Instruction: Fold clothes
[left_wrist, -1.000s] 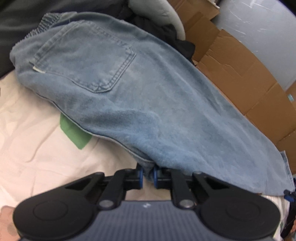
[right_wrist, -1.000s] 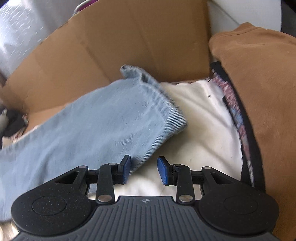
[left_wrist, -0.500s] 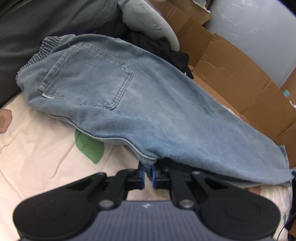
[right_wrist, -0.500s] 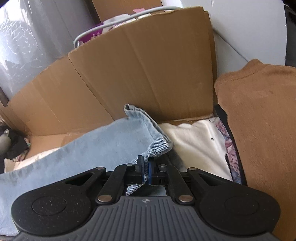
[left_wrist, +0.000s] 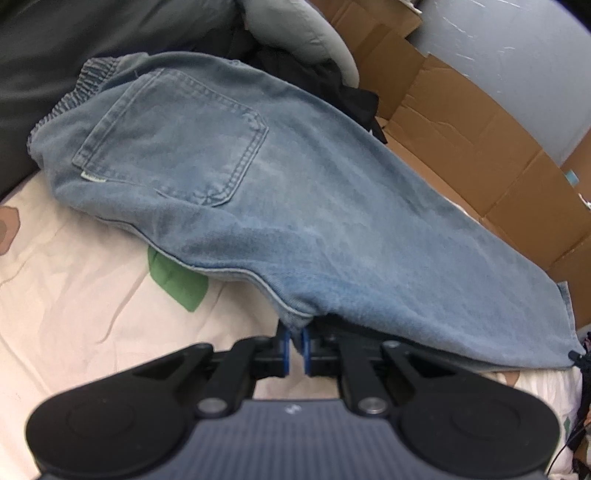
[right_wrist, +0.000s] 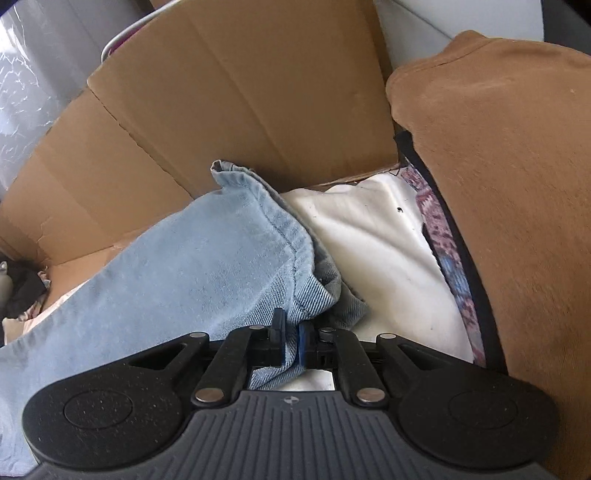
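We now have both ends of the light-blue denim jeans (left_wrist: 314, 206); right gripper (right_wrist: 291, 341) fingers, apart a second ago, pinch the hem, easing slightly; left gripper (left_wrist: 294, 347) stays clamped on the crotch seam; ready to fold.

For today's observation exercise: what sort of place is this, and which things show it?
Probably a bedroom or spare room: jeans lie on a printed bedsheet, beside flattened cardboard boxes and a brown sweater.
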